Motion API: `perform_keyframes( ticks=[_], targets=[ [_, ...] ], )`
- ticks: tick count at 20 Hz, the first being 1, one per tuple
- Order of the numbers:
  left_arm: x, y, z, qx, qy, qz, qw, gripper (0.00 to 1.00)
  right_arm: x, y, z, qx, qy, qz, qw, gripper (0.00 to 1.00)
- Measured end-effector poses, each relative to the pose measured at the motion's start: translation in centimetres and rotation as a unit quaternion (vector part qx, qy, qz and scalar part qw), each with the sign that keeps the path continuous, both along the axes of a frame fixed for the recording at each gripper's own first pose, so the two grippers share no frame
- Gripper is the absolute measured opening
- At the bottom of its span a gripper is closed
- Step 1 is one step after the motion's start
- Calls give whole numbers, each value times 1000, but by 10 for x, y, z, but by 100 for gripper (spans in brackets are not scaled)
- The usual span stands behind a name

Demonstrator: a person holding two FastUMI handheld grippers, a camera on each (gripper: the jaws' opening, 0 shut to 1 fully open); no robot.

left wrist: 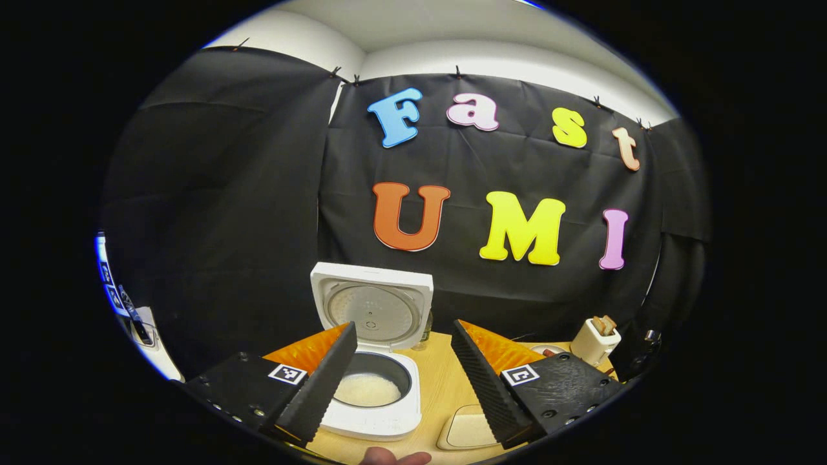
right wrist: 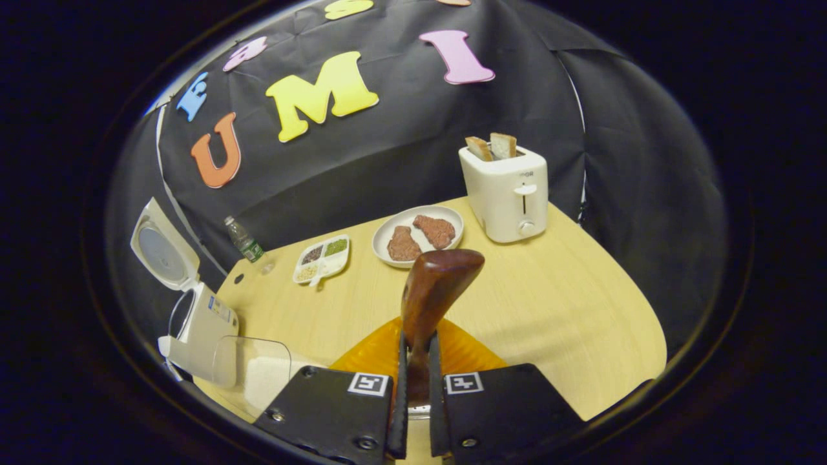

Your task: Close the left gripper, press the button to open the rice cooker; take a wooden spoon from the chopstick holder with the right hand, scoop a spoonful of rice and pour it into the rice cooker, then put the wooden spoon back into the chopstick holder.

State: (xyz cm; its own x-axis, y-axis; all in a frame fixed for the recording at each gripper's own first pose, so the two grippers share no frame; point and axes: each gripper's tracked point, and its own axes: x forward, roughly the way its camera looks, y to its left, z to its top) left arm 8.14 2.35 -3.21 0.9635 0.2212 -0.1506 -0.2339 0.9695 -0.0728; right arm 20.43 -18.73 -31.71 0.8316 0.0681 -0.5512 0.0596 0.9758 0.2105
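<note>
Wooden spoon (right wrist: 431, 290) pinched upright in my right gripper (right wrist: 417, 381) for carrying, while my left gripper (left wrist: 404, 381) hangs spread before the open rice cooker (left wrist: 373, 361).

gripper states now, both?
Left gripper: open, empty, above the open rice cooker.
Right gripper: shut on the wooden spoon.

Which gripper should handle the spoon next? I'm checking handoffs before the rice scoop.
Right. The right gripper is already shut on the wooden spoon; the left gripper is open, holding nothing, facing the opened rice cooker.
</note>
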Motion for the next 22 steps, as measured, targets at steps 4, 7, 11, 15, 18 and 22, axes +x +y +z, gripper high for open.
perform_keyframes(
  ticks=[4,7,11,15,18,22],
  targets=[
    [-12,7,-7,-13,-1,-15,1000,94,-12,14,51,-30,-34,6,999,13],
    [-21,16,-12,-7,2,-30,1000,94,-27,37,99,-54,-71,7,996,12],
    [-35,32,-14,-8,0,-43,999,94,-52,88,133,-69,-95,17,993,11],
    [-50,56,-13,-11,-3,-40,999,94,-67,138,138,-82,-116,32,989,11],
    [-62,72,-14,-13,-1,-36,999,94,-71,169,109,-96,-106,42,989,11],
    [-80,92,-20,-11,12,-24,1000,94,-72,190,37,-122,-57,52,990,11]
  ],
)
